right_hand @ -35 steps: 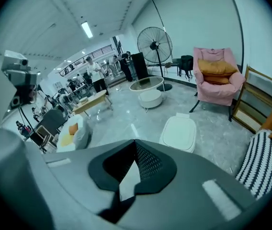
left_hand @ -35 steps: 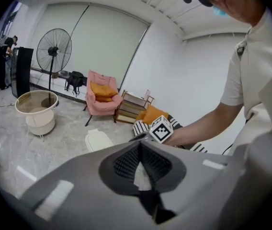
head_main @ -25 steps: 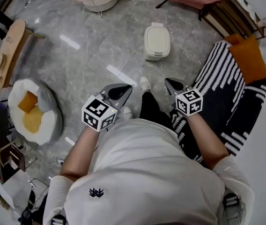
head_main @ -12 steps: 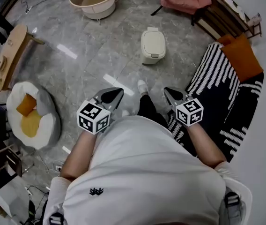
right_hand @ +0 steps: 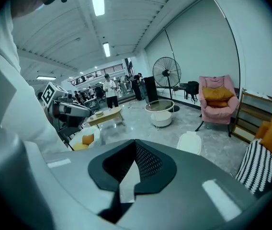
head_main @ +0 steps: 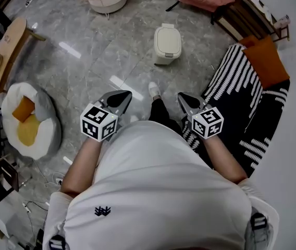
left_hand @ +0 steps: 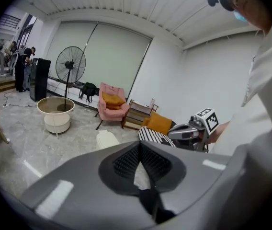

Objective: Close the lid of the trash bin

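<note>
The cream trash bin (head_main: 167,43) is seen on the grey floor (head_main: 101,61), well ahead of the person's white shoe (head_main: 154,90) and near the striped rug (head_main: 242,103). Its lid is lying flat on top, so it is judged to be shut already. Compared with a moment ago, very little is changed. The bin is shown a bit more to the left and a bit higher in the head view, and both tools are shown a bit more to the left too. This is read as the person's body and head being turned a little, not as the bin being moved. The bin is not touched by anything. The left hand-held gripper (head_main: 123,95) is kept clenched, with its jaws pressed tip to tip and nothing held between them. The right hand-held gripper (head_main: 182,97) is clenched and empty in the same way. Both are held close to the body and well apart from the bin. From this it is judged that no work on the lid is being done now and that the task looks finished. Only a check of the lid may be left.
</note>
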`<state>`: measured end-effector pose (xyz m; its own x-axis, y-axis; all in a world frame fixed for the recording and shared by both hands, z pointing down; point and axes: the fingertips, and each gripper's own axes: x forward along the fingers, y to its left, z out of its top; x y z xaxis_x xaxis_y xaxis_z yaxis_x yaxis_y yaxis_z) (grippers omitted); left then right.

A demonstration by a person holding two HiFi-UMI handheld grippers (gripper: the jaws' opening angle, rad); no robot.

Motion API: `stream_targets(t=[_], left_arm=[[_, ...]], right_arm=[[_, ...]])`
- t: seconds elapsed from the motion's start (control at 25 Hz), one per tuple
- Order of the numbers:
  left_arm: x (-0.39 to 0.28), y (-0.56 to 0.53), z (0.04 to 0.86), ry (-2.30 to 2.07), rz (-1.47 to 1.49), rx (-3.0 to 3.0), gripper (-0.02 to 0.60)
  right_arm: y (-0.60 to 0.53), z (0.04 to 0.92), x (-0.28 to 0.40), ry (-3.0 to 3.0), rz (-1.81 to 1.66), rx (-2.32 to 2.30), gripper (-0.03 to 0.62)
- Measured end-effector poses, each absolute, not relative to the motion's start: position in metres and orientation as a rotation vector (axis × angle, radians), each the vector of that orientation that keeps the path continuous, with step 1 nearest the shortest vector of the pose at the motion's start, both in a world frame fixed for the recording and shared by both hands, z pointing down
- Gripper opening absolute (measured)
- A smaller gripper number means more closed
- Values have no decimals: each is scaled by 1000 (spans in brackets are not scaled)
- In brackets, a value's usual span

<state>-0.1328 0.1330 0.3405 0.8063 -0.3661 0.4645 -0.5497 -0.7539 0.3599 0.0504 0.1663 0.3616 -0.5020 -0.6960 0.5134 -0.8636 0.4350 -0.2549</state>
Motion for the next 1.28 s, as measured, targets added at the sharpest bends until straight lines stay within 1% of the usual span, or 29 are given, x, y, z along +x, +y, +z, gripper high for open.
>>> stream_targets(t=[0.6, 1.04, 1.28], left_arm=[[-111, 118, 344, -617, 564, 2502, 52], [-107, 93, 361, -629, 604, 2446, 52], [-89, 67, 382, -611, 650, 2421, 52]], right_arm=[[148, 354, 69, -2357, 716, 1382, 0], [118, 371, 79, -2342, 759, 1368, 0], [82, 388, 95, -2326, 773, 1356, 0]])
